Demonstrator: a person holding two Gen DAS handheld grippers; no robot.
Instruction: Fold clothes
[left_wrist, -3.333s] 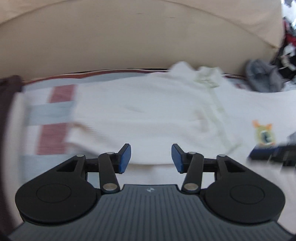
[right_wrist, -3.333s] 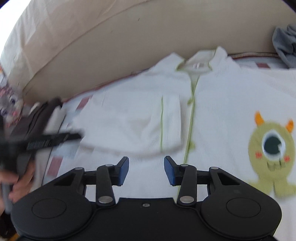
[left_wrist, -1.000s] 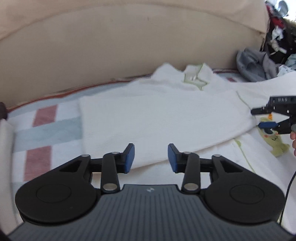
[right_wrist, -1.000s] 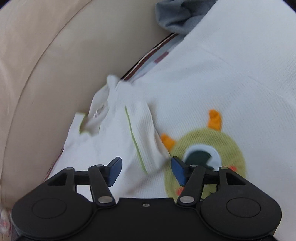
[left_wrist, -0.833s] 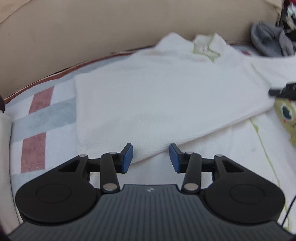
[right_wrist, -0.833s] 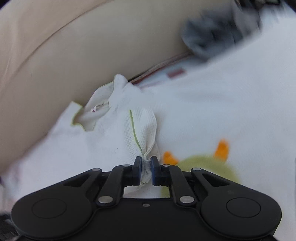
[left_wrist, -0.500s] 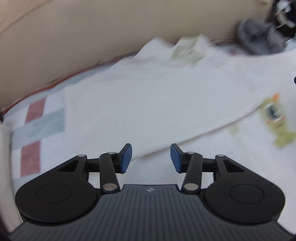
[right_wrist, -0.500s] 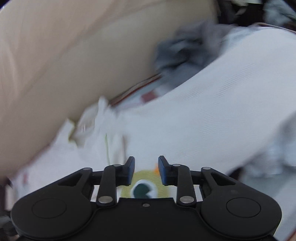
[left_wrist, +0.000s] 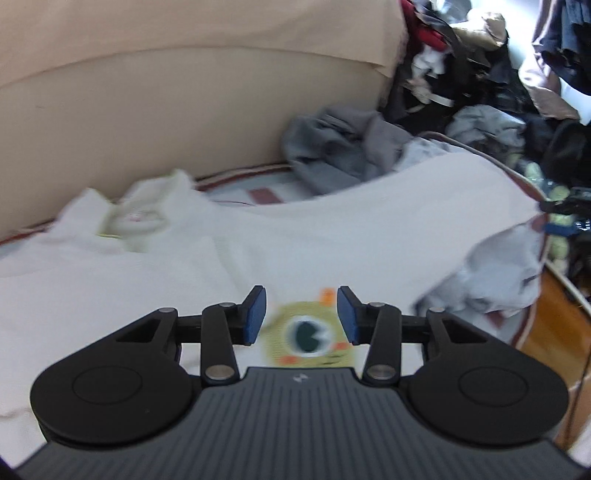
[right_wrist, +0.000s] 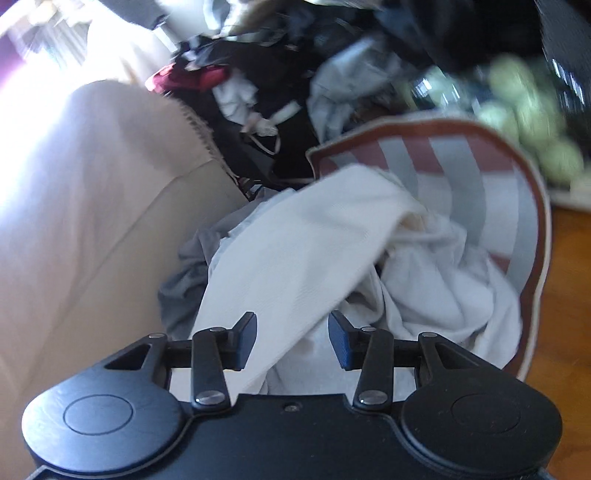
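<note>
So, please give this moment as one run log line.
left gripper: open, over monster patch | right gripper: open, at sleeve

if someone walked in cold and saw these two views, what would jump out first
Probably the one-eyed green monster print on the white shirt, framed right between the blue pads of the open left gripper. Next, the dark heap of clothes piled at the far right beyond the beige sofa back. In the right wrist view, the open right gripper points along the white sleeve draped over a red-and-grey striped cover.
</note>
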